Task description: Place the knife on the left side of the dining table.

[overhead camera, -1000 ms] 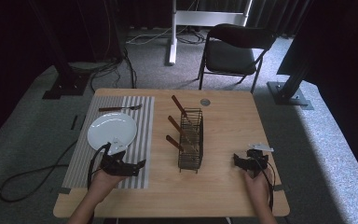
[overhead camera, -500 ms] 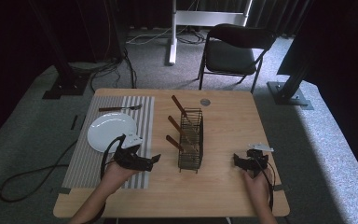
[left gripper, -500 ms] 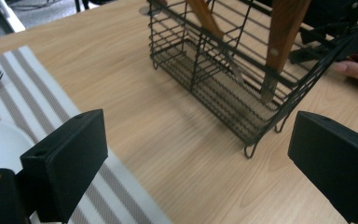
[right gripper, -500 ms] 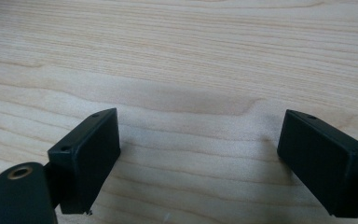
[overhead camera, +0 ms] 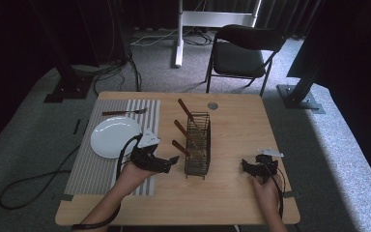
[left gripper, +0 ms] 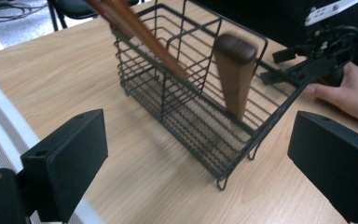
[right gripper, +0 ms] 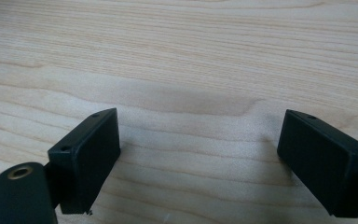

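A black wire basket (overhead camera: 198, 145) stands mid-table with three brown wooden handles leaning out to its left: the far one (overhead camera: 186, 108), the middle one (overhead camera: 179, 128) and the near one (overhead camera: 178, 146). My left gripper (overhead camera: 170, 164) is open, just left of the basket's near end and pointing at it. In the left gripper view its jaws stand wide apart around the basket (left gripper: 200, 116), where a thick wooden handle (left gripper: 235, 74) stands upright. My right gripper (overhead camera: 246, 166) rests open on bare wood right of the basket, nothing between its jaws (right gripper: 198, 158).
A white plate (overhead camera: 113, 136) and a fork (overhead camera: 123, 112) lie on a striped placemat (overhead camera: 96, 169) at the left. A round grommet (overhead camera: 213, 105) sits near the table's far edge. A black chair (overhead camera: 244, 53) stands beyond the table. Cables trail from both grippers.
My left gripper has moved right from the near part of the placemat up to the basket's near left side. The right gripper has stayed put.
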### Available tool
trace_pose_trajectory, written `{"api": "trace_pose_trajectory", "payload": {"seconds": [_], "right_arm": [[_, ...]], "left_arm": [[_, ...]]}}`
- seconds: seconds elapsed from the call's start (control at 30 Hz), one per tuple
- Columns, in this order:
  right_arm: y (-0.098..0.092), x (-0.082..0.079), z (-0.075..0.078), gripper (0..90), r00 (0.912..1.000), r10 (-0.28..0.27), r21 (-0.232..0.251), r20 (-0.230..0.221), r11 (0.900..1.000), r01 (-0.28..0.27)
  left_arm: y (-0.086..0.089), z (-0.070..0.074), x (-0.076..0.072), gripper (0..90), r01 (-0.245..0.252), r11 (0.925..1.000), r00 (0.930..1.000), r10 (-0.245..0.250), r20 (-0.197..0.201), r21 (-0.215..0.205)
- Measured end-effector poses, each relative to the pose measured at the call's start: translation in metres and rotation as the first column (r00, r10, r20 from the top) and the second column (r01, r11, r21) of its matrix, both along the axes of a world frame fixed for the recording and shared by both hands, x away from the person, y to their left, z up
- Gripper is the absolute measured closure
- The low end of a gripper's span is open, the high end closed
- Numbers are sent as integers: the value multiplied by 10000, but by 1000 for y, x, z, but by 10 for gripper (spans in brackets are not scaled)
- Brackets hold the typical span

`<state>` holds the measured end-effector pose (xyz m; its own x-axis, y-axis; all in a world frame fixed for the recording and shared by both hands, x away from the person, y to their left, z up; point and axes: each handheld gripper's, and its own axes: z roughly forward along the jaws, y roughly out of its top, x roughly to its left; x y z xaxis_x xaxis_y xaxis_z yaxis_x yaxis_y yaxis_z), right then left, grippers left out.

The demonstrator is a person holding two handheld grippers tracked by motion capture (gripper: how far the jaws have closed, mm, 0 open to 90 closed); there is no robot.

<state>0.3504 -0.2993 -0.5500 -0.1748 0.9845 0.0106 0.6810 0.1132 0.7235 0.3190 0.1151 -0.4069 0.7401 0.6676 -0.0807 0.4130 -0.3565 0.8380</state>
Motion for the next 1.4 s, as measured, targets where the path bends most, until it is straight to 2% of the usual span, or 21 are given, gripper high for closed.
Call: {"api": "trace_pose_trajectory", "payload": {"seconds": [0.1, 0.17, 0.23, 0.33, 0.47, 0.53, 0.6, 0.77, 0.8, 0.83, 1.0, 1.03, 1.07, 1.1, 1.23, 1.4], "right_arm": [[0, 0, 0, 122, 10000, -1, 1, -1, 10000, 1], [0, 0, 0, 122, 10000, 2, -4, 3, 10000, -2], [0, 0, 0, 123, 10000, -2, 0, 0, 10000, 2], [0, 0, 0, 123, 10000, 0, -2, 5, 10000, 0], [0, 0, 0, 123, 10000, 1, -4, 7, 10000, -1], [0, 0, 0, 123, 10000, -2, -1, 4, 10000, 2], [0, 0, 0, 123, 10000, 5, -7, 9, 10000, -5], [0, 0, 0, 123, 10000, 6, -9, 10, 10000, -6], [0, 0, 0, 123, 10000, 1, -4, 5, 10000, -1], [0, 0, 0, 123, 10000, 1, -2, 4, 10000, -1], [0, 0, 0, 123, 10000, 4, -7, 10, 10000, -4], [0, 0, 0, 123, 10000, 5, -10, 10, 10000, -5], [0, 0, 0, 123, 10000, 0, -5, 9, 10000, 0], [0, 0, 0, 123, 10000, 6, -11, 13, 10000, -6], [0, 0, 0, 123, 10000, 6, -7, 9, 10000, -6], [0, 0, 0, 123, 10000, 7, -8, 9, 10000, -7]], "left_arm": [[-5, 2, 3, 61, 150, 9998, 9999, -150, 10, 105], [-8, 3, 4, 62, 217, 9998, 9997, -217, -70, -48], [-10, 3, 5, 131, 239, 9995, 9997, -241, -85, -198], [-13, 2, 7, 161, 322, 9982, 9990, -337, -296, -497], [-16, 1, 7, 326, 333, 9987, 9993, -341, -184, -397], [-16, -1, 7, 392, 293, 9980, 9993, -306, -226, -565], [-13, 0, 8, 431, 315, 9956, 9984, -355, -448, -879], [-10, 1, 9, 503, 300, 9922, 9979, -366, -529, -1210], [-9, 1, 10, 505, 283, 9903, 9976, -365, -582, -1360], [-9, 0, 11, 549, 347, 9875, 9964, -461, -713, -1539], [-9, -2, 12, 642, 523, 9858, 9949, -652, -767, -1597], [-8, -3, 12, 656, 620, 9817, 9933, -783, -849, -1799], [-9, -3, 12, 674, 532, 9848, 9950, -662, -741, -1654], [-8, -3, 12, 703, 548, 9845, 9951, -676, -725, -1668], [-8, -3, 12, 741, 705, 9794, 9928, -873, -819, -1894], [-11, -2, 12, 751, 756, 9778, 9932, -913, -727, -1953]]}}
